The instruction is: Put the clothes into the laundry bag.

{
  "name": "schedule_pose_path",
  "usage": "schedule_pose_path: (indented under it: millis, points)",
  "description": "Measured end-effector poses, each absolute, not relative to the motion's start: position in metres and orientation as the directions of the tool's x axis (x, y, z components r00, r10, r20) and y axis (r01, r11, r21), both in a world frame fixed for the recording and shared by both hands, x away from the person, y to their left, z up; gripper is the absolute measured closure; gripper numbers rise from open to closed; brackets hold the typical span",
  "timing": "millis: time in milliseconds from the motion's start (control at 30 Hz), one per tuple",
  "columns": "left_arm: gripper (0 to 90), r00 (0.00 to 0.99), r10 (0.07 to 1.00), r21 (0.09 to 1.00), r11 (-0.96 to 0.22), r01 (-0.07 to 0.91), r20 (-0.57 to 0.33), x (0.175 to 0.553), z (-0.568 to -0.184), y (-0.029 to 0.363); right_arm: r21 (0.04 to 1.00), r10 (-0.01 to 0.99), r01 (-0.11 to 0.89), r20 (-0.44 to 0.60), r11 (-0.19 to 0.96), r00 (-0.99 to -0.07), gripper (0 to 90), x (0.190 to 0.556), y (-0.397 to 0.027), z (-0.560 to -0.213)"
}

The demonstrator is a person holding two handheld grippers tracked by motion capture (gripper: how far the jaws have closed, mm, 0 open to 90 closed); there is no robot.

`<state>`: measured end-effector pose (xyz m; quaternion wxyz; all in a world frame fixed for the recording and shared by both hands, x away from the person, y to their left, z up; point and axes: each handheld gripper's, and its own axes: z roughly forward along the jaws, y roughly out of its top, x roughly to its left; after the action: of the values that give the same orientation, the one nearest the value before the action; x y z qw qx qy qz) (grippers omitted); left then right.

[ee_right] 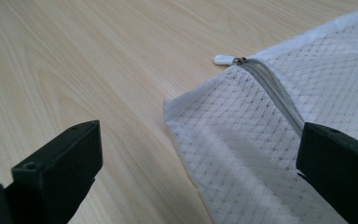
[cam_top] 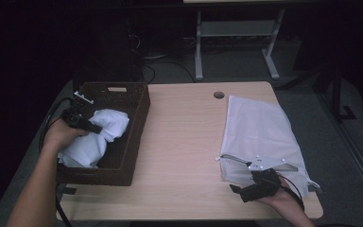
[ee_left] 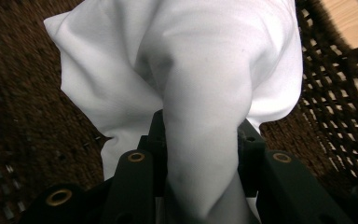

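A white cloth [cam_top: 108, 126] lies bunched in a dark brown woven basket [cam_top: 141, 118] at the table's left. My left gripper [cam_top: 92, 125] is shut on a fold of it. In the left gripper view the cloth [ee_left: 205, 56] rises as a thick roll out of the left gripper [ee_left: 200, 135], pinched between both jaws above the basket floor [ee_left: 23, 116]. At the right lies a flat white mesh bag [cam_top: 260, 120]. My right gripper [cam_top: 261, 165] sits at its near edge, open. In the right gripper view the right gripper [ee_right: 200, 140] spans the mesh bag [ee_right: 261, 154] corner, zipper [ee_right: 275, 91] and white pull [ee_right: 223, 59].
The light wooden table [cam_top: 184, 137] has a round cable hole [cam_top: 219, 94] at its far edge. The basket's woven wall [ee_left: 335, 93] stands close on the cloth's right. A grey desk frame [cam_top: 236, 42] stands on the dark floor beyond the table.
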<state>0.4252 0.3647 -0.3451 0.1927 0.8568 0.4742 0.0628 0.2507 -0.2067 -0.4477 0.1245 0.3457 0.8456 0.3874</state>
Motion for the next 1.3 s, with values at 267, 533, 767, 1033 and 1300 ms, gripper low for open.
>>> schedule_pose_path:
  millis: [267,533,767,1033,1300]
  points:
    - [66.4,0.557,0.829,0.426,-0.485,0.764,-0.056,0.421,-0.317,0.361,0.744,0.685,0.489,0.059,0.455,-0.726,0.0,0.251,-0.207,-0.447]
    - [66.4,0.579,0.814,0.456,-0.496,0.739,-0.053,0.416,-0.288,0.352,0.747,0.685,0.491,0.066,0.449,-0.725,0.0,0.251,-0.208,-0.446]
    - [66.4,0.604,0.795,0.485,-0.505,0.714,-0.061,0.411,-0.264,0.335,0.748,0.684,0.491,0.067,0.447,-0.726,0.0,0.252,-0.208,-0.447]
    - [66.4,0.642,0.764,0.506,-0.53,0.681,-0.064,0.407,-0.242,0.307,0.749,0.684,0.491,0.069,0.446,-0.726,0.0,0.251,-0.208,-0.446]
    - [66.4,0.668,0.741,0.511,-0.547,0.663,-0.072,0.405,-0.236,0.277,0.749,0.683,0.491,0.07,0.445,-0.727,0.0,0.251,-0.208,-0.446]
